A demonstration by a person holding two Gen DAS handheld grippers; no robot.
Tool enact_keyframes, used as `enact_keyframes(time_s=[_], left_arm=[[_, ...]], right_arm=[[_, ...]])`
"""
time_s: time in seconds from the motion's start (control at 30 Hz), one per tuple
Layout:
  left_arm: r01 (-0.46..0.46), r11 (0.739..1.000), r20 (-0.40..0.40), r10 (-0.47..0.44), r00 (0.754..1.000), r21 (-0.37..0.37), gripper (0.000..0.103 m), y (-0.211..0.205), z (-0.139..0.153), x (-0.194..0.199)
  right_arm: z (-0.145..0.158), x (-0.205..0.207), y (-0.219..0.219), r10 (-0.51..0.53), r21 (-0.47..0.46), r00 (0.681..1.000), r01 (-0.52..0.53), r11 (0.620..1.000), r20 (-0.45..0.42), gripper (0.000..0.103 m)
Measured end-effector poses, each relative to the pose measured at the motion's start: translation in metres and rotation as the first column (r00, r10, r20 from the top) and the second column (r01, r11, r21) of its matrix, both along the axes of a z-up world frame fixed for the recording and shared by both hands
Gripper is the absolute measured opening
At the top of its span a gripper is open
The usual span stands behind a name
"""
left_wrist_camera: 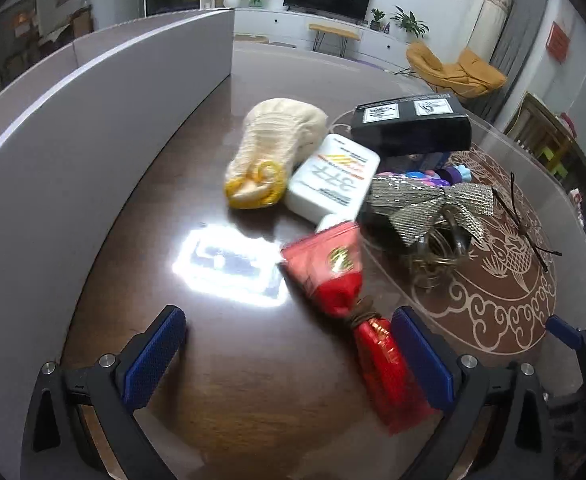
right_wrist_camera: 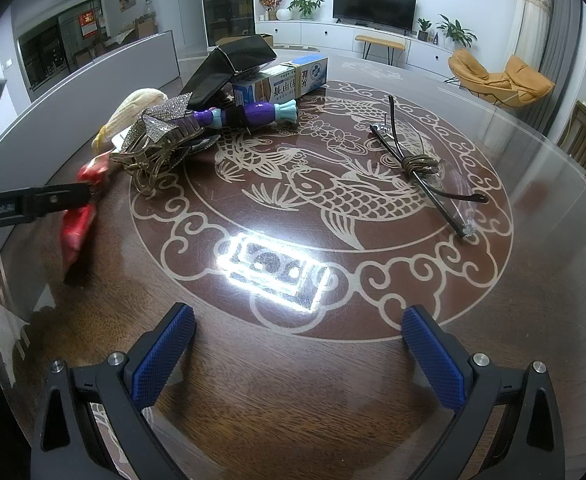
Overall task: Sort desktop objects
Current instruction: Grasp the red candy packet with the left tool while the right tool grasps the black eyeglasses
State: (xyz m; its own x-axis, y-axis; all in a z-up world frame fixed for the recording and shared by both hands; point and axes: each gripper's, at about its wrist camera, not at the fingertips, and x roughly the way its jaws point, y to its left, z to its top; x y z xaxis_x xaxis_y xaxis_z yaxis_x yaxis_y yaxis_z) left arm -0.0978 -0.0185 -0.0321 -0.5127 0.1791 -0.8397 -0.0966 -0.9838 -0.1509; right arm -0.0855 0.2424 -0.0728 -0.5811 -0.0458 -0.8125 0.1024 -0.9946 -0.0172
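My left gripper (left_wrist_camera: 289, 356) fingers are spread around the red pouch (left_wrist_camera: 345, 280) beside the pile; closing off-centre could let it slip. Right gripper (right_wrist_camera: 299, 354) is spread, empty, over the worktop (right_wrist_camera: 293, 400).

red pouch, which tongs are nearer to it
Left. The left tongs are open, their right finger touching the red pouch; the right tongs sit off to its right, well apart.

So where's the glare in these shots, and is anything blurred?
Left wrist view: a ceiling light reflection burns out on the glossy table, and the red packet is motion-smeared. Right wrist view: the same kind of glare patch sits on the fish pattern, while the glasses stay sharp.
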Motion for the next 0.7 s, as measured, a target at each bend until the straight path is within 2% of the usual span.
enact_keyframes(time_s=[0.07,0.17,0.2,0.23,0.27,0.37,0.43,0.5,0.53,0.57,0.63,0.7], left_arm=[[0.001,1.0,0.017,-0.002,1.0,0.011,0.103,0.0,-0.006,-0.003],[-0.01,0.999,0.024,0.01,1.0,-0.033,0.103,0.017,-0.008,-0.005],[-0.021,0.997,0.031,0.024,0.999,-0.072,0.103,0.025,-0.01,-0.006],[-0.034,0.987,0.04,0.041,0.998,-0.154,0.103,0.035,-0.014,-0.005],[-0.037,0.984,0.013,0.04,0.999,-0.174,0.103,0.041,-0.012,-0.001],[-0.056,0.985,-0.007,0.056,0.998,-0.163,0.103,0.044,-0.013,0.005],[-0.008,0.987,0.0,0.008,1.0,-0.161,0.102,0.04,-0.012,0.008],[0.049,0.986,-0.021,-0.053,0.998,-0.161,0.073,0.034,-0.007,0.016],[0.077,0.984,-0.035,-0.084,0.996,-0.163,0.046,0.027,-0.004,0.021],[0.098,0.981,-0.034,-0.105,0.994,-0.167,0.027,0.02,-0.003,0.023],[0.132,0.979,-0.02,-0.136,0.99,-0.156,0.021,0.011,-0.001,0.025],[0.148,0.978,-0.014,-0.152,0.988,-0.15,0.019,0.007,0.001,0.032]], right_arm=[[-0.001,-0.001,0.0,0.0,0.0,1.0,0.0,1.0,0.0,0.103],[0.0,0.0,0.0,0.0,0.0,1.0,0.0,1.0,0.0,0.103],[-0.001,-0.001,0.0,0.0,0.0,1.0,0.0,1.0,0.0,0.103],[-0.001,-0.001,0.0,0.0,0.0,1.0,0.0,1.0,0.0,0.103],[-0.001,-0.001,0.0,-0.001,0.0,1.0,0.001,1.0,0.0,0.103],[-0.001,-0.001,0.0,-0.001,-0.002,1.0,0.001,1.0,0.0,0.103],[0.001,0.002,0.002,0.0,-0.03,1.0,-0.001,1.0,-0.013,0.103],[0.013,0.01,0.016,0.0,-0.116,0.998,-0.007,0.993,-0.067,0.103],[0.021,0.009,0.025,-0.004,-0.142,0.995,-0.01,0.99,-0.096,0.103],[0.033,0.004,0.034,-0.016,-0.118,0.99,-0.001,0.993,-0.14,0.103],[0.049,-0.019,0.048,-0.022,-0.048,0.984,0.014,0.999,-0.177,0.103],[0.051,-0.057,0.061,0.021,-0.045,0.994,-0.026,0.999,-0.111,0.101]])
